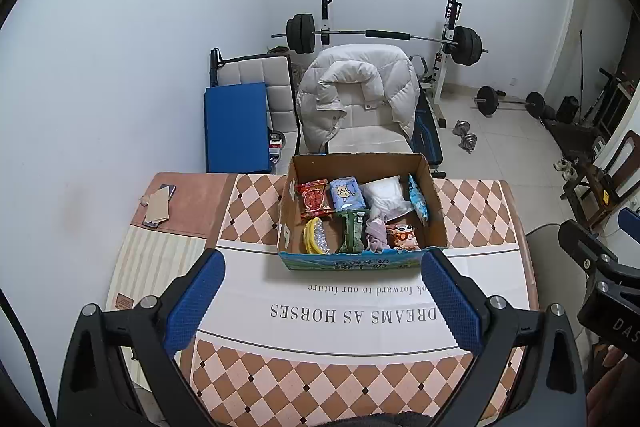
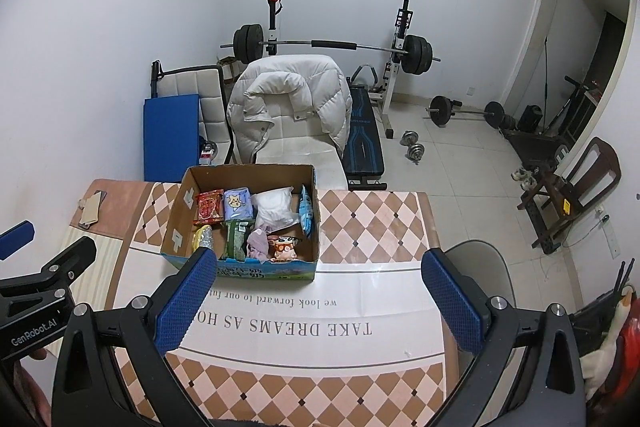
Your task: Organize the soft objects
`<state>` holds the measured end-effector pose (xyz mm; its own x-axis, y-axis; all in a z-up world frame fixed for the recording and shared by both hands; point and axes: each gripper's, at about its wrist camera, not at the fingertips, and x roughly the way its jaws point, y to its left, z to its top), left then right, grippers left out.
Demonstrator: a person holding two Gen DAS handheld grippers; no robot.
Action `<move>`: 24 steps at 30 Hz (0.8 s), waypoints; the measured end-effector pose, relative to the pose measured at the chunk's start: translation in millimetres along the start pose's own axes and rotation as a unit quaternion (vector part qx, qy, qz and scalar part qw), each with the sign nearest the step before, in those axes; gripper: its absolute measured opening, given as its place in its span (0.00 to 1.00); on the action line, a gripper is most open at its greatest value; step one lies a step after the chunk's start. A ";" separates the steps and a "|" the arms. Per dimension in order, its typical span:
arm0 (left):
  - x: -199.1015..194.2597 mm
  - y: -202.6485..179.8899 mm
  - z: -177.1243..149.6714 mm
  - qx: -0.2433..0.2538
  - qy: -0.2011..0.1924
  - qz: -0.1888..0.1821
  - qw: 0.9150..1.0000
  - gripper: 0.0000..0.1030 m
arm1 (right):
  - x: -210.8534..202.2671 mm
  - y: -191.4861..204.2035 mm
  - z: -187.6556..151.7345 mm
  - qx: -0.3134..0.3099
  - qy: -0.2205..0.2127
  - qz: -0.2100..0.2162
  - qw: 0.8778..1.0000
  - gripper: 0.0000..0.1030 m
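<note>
A white-walled room with a pale tile floor has a table covered by a brown-and-pink checked cloth (image 1: 472,211) with a white band of printed words across it; on that cloth stands an open brown cardboard box (image 1: 362,163) with a blue printed front, and everything else is told from the box; inside the box, along its far wall, lie a red snack packet (image 1: 314,198), a light blue packet with a cartoon face (image 1: 346,194), a white soft plastic bag (image 1: 384,191) and a thin blue-and-white packet (image 1: 417,202) leaning on the box's right wall; along the box's near wall sit a yellow banana-shaped toy (image 1: 314,237), a green upright packet (image 1: 352,231), a crumpled pale purple cloth (image 1: 376,233) and a small orange-and-white cartoon plush (image 1: 402,235); behind the box stands a white chair with a puffy white coat (image 1: 356,89) over its back; further behind the box a black barbell on a white rack (image 1: 384,35) rests by the wall; left of the box, on the table's far corner, lie a phone and a piece of brown card (image 1: 158,205).

The left gripper (image 1: 322,303) hangs above the cloth in front of the box, its blue pads spread wide with nothing between them; the right gripper (image 2: 316,303) hangs in front of the box and to its right, pads also spread wide and holding nothing.
</note>
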<state>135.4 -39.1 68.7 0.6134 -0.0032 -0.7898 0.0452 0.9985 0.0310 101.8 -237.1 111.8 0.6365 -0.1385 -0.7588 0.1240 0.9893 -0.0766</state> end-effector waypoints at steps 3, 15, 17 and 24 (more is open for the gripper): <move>0.0 -0.2 0.1 0.000 0.000 0.000 1.000 0.98 | -0.1 0.8 0.1 -0.001 0.000 0.001 1.000 1.00; -0.8 -1.7 0.0 0.001 0.000 -0.005 1.000 0.98 | 1.3 1.3 3.8 -0.002 0.000 0.001 1.000 1.00; -1.5 -2.1 -0.3 0.002 0.000 -0.005 1.000 0.98 | 0.8 1.4 2.7 -0.001 0.000 0.001 1.000 1.00; -5.5 -5.5 0.2 -0.001 -0.003 -0.008 1.000 0.98 | 1.2 1.5 4.6 -0.002 -0.002 -0.001 1.000 1.00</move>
<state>131.9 -44.6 73.0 0.6177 -0.0199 -0.7861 0.0544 0.9984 0.0174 106.3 -236.0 113.8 0.6385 -0.1409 -0.7566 0.1220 0.9892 -0.0812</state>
